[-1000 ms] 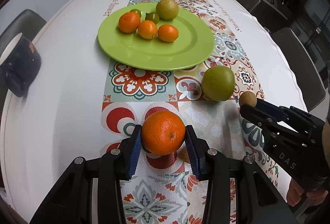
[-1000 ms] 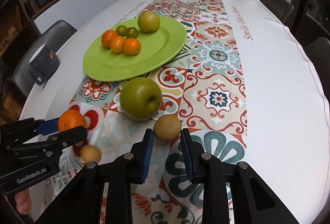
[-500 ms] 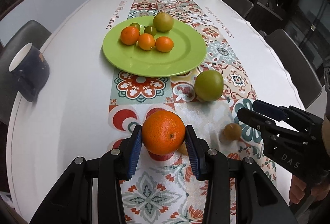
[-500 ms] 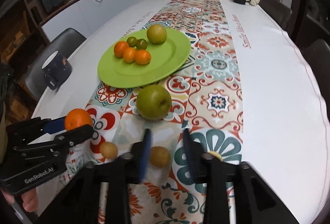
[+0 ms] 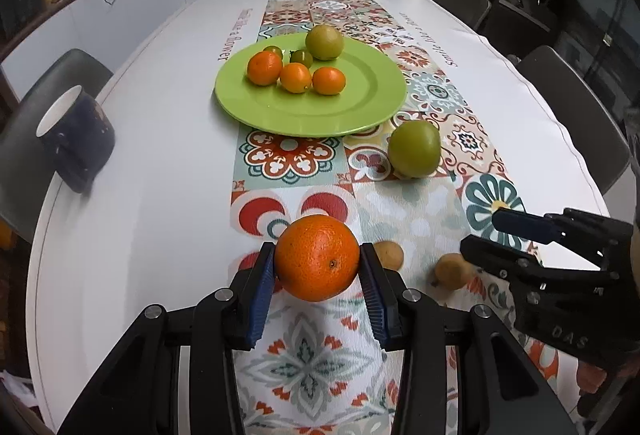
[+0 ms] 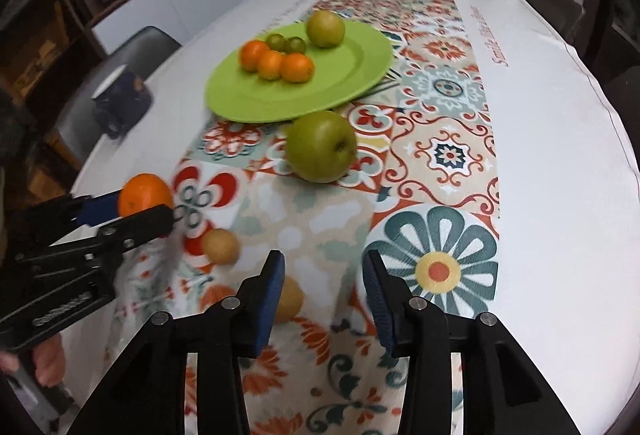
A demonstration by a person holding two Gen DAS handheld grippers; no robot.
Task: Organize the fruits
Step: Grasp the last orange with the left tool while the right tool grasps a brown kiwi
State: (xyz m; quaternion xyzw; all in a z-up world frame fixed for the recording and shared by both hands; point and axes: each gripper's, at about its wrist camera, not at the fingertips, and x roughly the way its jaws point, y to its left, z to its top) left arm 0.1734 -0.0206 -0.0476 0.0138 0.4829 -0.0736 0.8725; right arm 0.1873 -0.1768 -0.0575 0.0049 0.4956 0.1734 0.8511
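Left gripper (image 5: 318, 277) clamping orange (image 5: 317, 257) (held aloft), right gripper (image 6: 323, 289) spread, green plate (image 5: 360, 111) ahead

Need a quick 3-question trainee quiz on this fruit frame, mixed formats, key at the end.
1. True or false: the left gripper is shut on the large orange.
2. How many fruits lie on the green plate? A) four B) six C) eight
3. Fill in: the right gripper is ____, with nothing between its fingers.

Key: 1 true. 2 B: three small oranges, two small green fruits and one larger green fruit. 3 open; the green apple and two small brown fruits lie on the tablecloth, off the plate.
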